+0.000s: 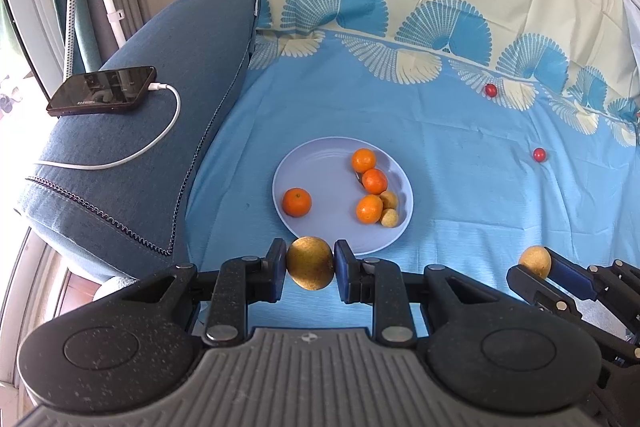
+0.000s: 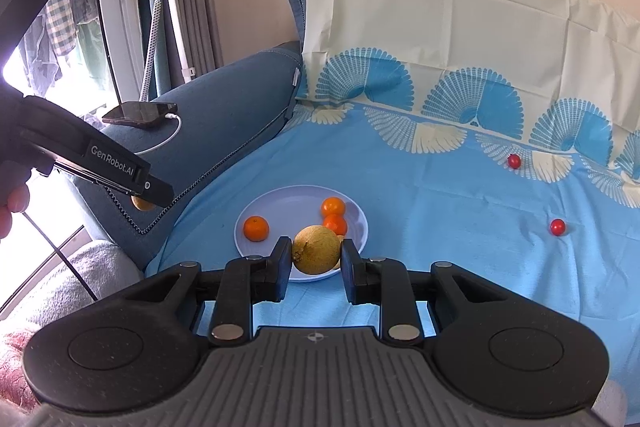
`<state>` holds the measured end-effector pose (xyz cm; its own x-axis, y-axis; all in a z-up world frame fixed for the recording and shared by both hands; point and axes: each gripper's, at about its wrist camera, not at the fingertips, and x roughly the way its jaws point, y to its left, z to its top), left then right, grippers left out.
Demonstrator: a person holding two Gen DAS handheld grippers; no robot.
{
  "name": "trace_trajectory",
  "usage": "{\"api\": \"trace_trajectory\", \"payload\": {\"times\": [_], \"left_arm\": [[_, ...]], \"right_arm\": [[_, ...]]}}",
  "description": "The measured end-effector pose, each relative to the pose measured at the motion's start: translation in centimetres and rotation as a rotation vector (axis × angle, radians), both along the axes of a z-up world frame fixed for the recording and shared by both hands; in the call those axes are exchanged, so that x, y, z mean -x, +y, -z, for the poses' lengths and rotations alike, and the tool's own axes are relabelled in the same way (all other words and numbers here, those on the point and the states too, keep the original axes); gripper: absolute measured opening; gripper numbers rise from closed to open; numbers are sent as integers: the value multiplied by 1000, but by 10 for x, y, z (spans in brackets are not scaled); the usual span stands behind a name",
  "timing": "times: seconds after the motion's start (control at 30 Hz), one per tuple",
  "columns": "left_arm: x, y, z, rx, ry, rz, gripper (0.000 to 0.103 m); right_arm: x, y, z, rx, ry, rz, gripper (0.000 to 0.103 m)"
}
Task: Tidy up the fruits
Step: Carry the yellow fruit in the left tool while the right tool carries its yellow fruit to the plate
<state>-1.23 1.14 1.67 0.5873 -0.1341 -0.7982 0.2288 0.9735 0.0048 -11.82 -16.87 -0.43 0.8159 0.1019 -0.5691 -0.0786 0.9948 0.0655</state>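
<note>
Two hand-held tools each carry a yellowish-brown fruit toward a pale blue plate (image 1: 288,169) on a sofa draped in a blue sheet (image 1: 460,163). The left tool (image 1: 310,269) is clamped on one fruit (image 1: 310,268) just short of the plate's near rim; the right tool (image 2: 315,255) grips another (image 2: 315,254), apparently to join the four oranges (image 1: 297,202) already gathered there. Only the left view shows two small yellow fruits (image 1: 389,199) on the plate. Two red cherry tomatoes (image 1: 539,155) lie well apart, uncollected.
</note>
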Motion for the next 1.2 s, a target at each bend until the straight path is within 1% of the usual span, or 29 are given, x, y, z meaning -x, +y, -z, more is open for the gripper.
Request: {"api": "trace_trajectory", "payload": {"times": [0.23,0.53,0.93,1.2], "left_arm": [[-6,1,6,0,14,-5,28],[-24,7,17,-1,36,-27,28],[-58,13,27,4,62,-58,28],[-90,6,43,-10,83,-60,28]], "right_arm": [[-5,-2,3,-4,18,6,27],[-20,-2,9,8,48,9,27],[-54,2,19,10,80,-6,27],[-88,10,31,7,105,-30,27]]}}
